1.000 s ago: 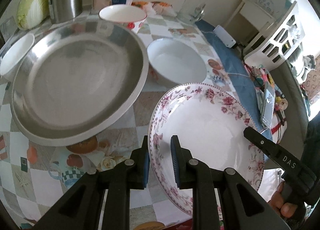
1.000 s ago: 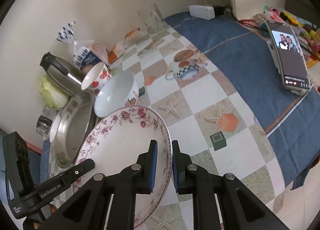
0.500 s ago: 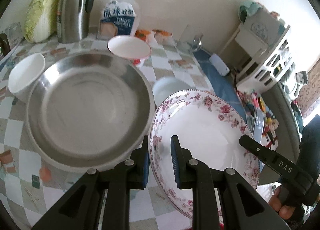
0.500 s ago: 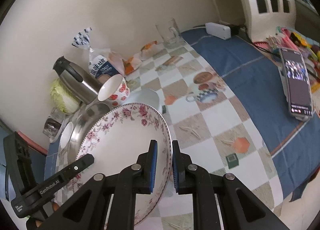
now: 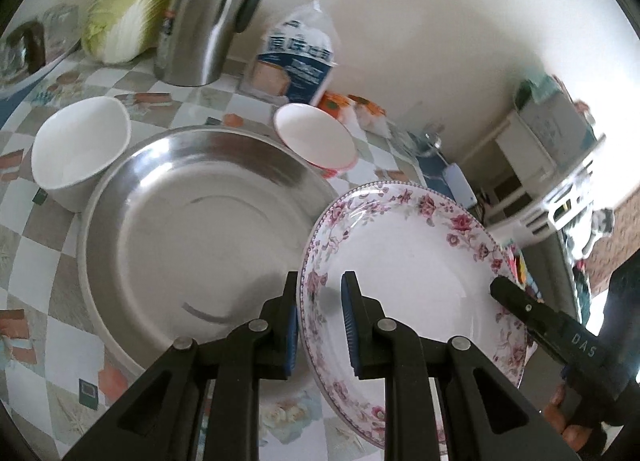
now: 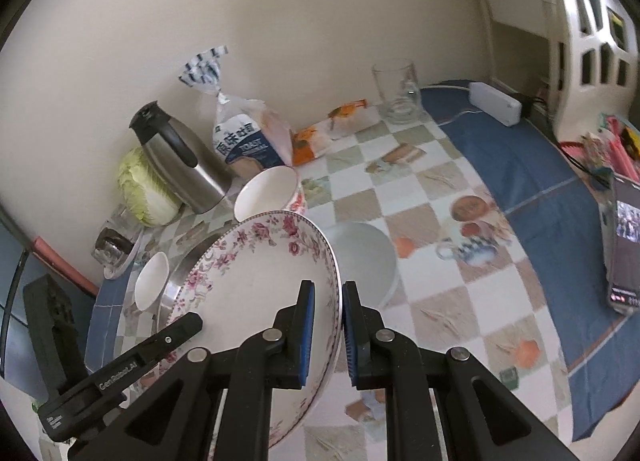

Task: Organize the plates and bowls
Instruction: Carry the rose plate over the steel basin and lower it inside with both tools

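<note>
Sitting wide and rigid at frame left: steel basin (image 5: 192,229), light-looking. Hanging beside it, lower right, above the surface (image 6: 436,301): floral plate (image 5: 408,261), glazed, slippery, breakable. Pinching opposite rims narrowly: left tongs (image 5: 320,321), right tongs (image 6: 328,325); probably keeping both rim holds.

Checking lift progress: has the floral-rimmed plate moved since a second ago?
Yes. The floral-rimmed white plate now overlaps the steel basin, covering the plain white bowl.

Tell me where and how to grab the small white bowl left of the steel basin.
Pinch the white bowl at its thin rim, one finger inside and one outside, coming down from above on the side away from the steel basin. It sits upright and open, close against the basin's edge.
</note>
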`<state>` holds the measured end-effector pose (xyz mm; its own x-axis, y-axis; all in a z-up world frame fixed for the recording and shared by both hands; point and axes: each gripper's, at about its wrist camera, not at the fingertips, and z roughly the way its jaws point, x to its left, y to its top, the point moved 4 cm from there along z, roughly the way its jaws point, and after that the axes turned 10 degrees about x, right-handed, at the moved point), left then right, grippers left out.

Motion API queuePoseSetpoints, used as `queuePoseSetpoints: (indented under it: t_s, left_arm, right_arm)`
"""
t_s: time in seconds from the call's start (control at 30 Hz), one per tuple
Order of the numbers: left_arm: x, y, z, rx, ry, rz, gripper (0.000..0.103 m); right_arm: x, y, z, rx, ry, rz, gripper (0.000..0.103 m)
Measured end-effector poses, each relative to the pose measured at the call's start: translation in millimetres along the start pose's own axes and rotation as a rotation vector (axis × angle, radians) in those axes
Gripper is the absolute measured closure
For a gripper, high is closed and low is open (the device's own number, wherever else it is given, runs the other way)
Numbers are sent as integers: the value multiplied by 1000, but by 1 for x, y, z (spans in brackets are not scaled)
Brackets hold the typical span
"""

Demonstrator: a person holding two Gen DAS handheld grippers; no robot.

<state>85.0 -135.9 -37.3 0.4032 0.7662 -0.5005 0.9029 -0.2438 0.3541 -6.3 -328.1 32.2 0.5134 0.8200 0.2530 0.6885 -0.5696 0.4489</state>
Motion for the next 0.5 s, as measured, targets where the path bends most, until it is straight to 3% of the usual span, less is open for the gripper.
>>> queuePoseSetpoints:
  t_s: [0.5]
  left_arm:
    - [65, 39, -3, -50, 40, -125, 83]
  right_arm:
    - [47, 17, 68, 78, 57, -47, 88]
